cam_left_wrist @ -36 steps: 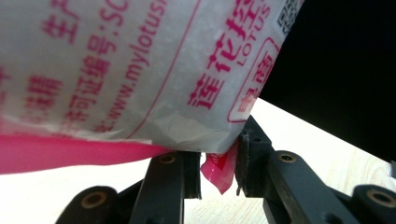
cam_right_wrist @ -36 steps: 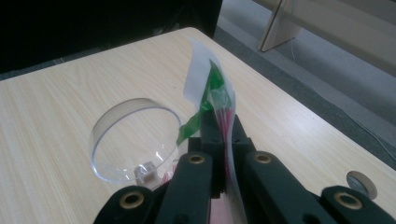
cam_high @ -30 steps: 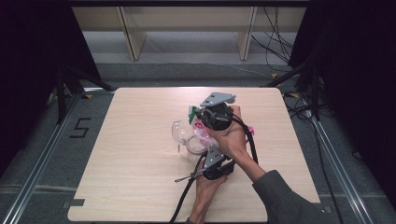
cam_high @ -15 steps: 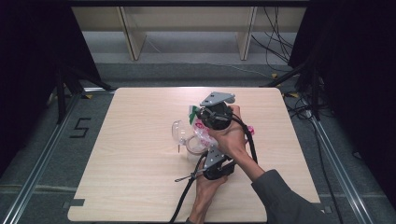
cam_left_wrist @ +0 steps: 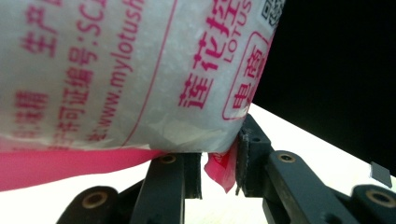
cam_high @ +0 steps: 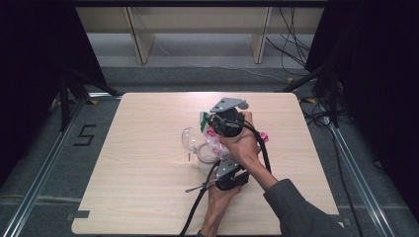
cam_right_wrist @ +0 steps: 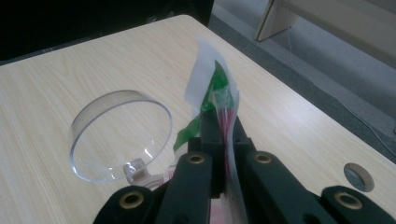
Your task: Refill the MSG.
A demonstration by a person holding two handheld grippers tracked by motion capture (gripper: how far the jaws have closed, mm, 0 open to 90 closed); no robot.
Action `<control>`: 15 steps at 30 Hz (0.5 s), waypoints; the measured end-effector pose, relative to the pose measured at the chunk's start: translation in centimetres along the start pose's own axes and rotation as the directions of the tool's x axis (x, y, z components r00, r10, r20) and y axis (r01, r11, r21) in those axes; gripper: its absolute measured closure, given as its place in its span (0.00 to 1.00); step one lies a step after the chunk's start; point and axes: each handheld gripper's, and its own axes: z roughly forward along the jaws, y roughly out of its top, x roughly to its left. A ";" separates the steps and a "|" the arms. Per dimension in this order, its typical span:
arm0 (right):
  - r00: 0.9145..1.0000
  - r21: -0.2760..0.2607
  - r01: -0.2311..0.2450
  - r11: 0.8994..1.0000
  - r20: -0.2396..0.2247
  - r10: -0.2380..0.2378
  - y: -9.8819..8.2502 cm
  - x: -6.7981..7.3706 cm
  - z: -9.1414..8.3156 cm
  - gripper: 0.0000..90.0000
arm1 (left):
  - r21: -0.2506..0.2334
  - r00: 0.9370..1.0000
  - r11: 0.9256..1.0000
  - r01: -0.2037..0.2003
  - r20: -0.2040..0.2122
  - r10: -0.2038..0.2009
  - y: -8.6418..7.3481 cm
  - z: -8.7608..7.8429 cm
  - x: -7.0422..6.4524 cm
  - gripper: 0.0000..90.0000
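Plastic bag [cam_high: 213, 140], one, white and translucent with pink print and a pink bottom edge, held between the two grippers over the middle of the table [cam_high: 143, 197].

Right gripper [cam_high: 213, 129]: jaws clenched on the bag's upper edge. In the right gripper view the thin film [cam_right_wrist: 219, 100], white with green print, runs up from between the closed jaws and stands above them.

Left gripper [cam_high: 220, 165]: jaws narrowed on a pink corner of the bag [cam_left_wrist: 223, 170]. In the left gripper view the corner hangs between the two pads, touching the right one; whether the other pad presses on it, cannot tell. The bulging bag body [cam_left_wrist: 130, 70] sits just above the jaws.

One clear plastic jar [cam_high: 190, 140], lying on its side just left of the right gripper, open mouth toward it.

View differences: the right gripper view gives the jar's round rim [cam_right_wrist: 119, 135] and a hole in the tabletop [cam_right_wrist: 358, 176] to the right of the jaws. The left gripper view gives the bag's pink lettering close up. The high view gives both hands, the right one [cam_high: 242, 145] crossing above the left [cam_high: 220, 195], and one cable [cam_high: 197, 207] trailing off the table's near edge.
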 end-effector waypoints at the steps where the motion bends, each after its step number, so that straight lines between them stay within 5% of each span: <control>1: 1.000 -0.013 0.011 1.000 0.010 -0.010 0.0 0.0 0.2 1.00 | -0.001 1.000 1.000 0.004 0.015 -0.004 0.0 -0.1 0.1 0.83; 15: 1.000 -0.010 0.001 1.000 0.007 -0.001 0.2 0.3 0.4 1.00 | -0.007 1.000 1.000 0.006 0.015 -0.006 0.1 -0.2 0.1 0.83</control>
